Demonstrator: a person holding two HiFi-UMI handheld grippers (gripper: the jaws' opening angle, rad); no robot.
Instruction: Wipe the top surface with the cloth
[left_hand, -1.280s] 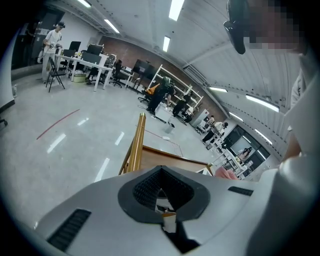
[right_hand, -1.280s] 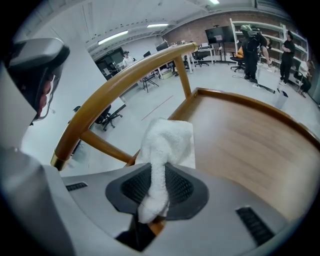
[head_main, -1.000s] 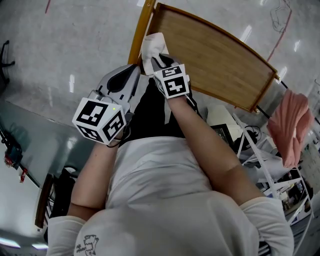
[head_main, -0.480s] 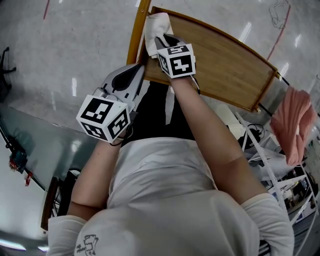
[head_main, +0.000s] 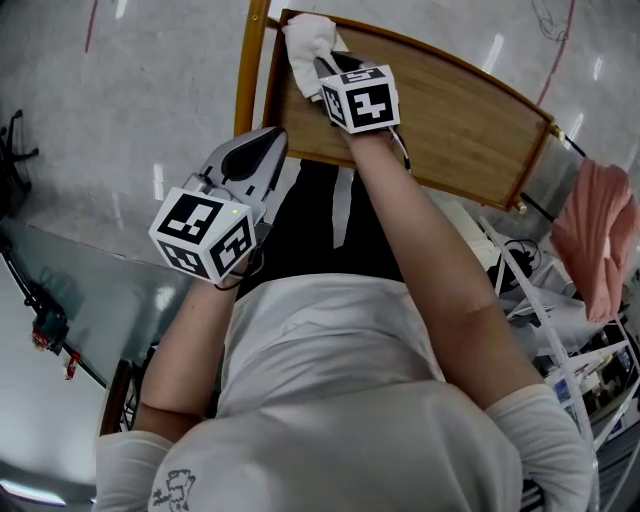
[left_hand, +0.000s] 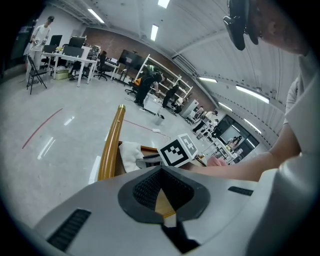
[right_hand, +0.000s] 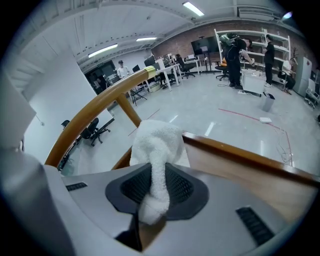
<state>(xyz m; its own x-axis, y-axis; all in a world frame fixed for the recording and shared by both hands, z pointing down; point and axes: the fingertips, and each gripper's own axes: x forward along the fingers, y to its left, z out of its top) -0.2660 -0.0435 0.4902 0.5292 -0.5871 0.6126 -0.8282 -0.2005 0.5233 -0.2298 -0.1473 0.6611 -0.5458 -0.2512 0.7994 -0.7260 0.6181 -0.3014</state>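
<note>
The wooden top surface (head_main: 450, 105) has a raised rim and lies ahead of me. A white cloth (head_main: 305, 38) rests bunched on its far left corner, beside the rounded wooden handle rail (head_main: 250, 60). My right gripper (head_main: 322, 68) is shut on the cloth (right_hand: 157, 145), and a fold of it hangs between the jaws over the wooden top (right_hand: 240, 170). My left gripper (head_main: 270, 145) is shut on nothing and hovers short of the near rim, apart from the cloth (left_hand: 131, 152). In the left gripper view the left gripper (left_hand: 161, 169) points at the handle rail (left_hand: 111, 145).
A pink cloth (head_main: 595, 240) hangs at the right above a wire rack (head_main: 560, 330) of cluttered items. A glass-topped surface (head_main: 70, 290) lies at the lower left. The polished floor (head_main: 150, 80) surrounds the cart. People and desks (left_hand: 70, 55) stand far off.
My right gripper has pushed the cloth away from me along the wooden top, toward its far left corner. The left gripper has stayed about where it was.
</note>
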